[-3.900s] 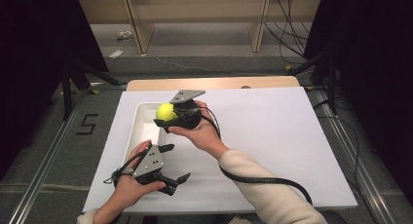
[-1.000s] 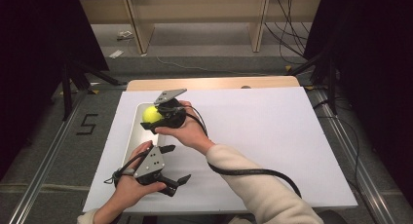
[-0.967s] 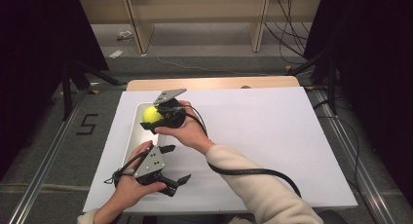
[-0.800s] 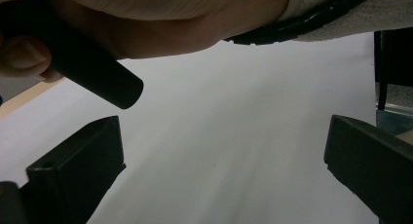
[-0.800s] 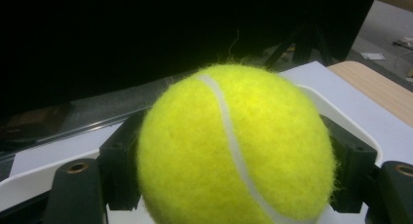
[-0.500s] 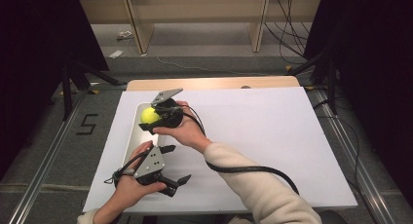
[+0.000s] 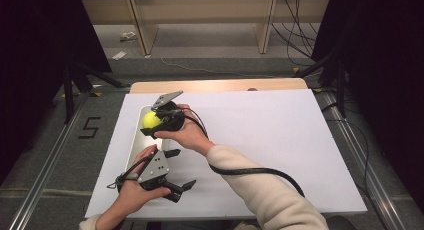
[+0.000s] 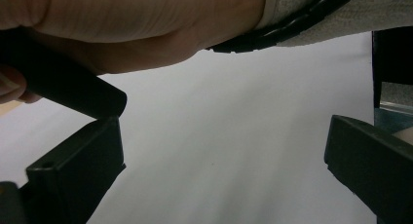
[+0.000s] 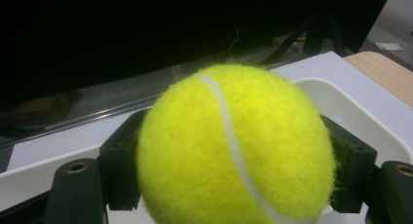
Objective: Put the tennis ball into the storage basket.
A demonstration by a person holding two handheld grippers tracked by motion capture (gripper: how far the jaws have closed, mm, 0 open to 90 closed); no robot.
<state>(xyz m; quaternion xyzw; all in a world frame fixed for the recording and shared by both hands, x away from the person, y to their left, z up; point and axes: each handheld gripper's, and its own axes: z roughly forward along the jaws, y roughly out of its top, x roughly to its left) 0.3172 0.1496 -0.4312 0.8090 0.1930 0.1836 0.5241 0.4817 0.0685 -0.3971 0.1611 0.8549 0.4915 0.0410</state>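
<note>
A yellow tennis ball (image 7: 148,120) is clamped between the jaws of my right gripper (image 7: 151,121), just above a white tray (image 7: 134,148) at the table's left. In the right gripper view the ball (image 9: 236,146) bulks large between the two black jaws, with the tray's rim (image 9: 341,100) behind it. My left gripper (image 7: 182,174) rests near the table's front edge, open, its jaws spread wide and pointing right. In the left gripper view nothing lies between its fingers (image 8: 73,175), and the other hand and its sleeve cross overhead.
A white sheet (image 7: 270,140) covers the table, with a strip of wooden top (image 7: 220,85) at the far edge. Shelving legs and cables stand on the floor beyond. Dark curtains flank both sides.
The right gripper with the ball has moved left, from the tray's right side to over the tray's far end. The left gripper has stayed put.
</note>
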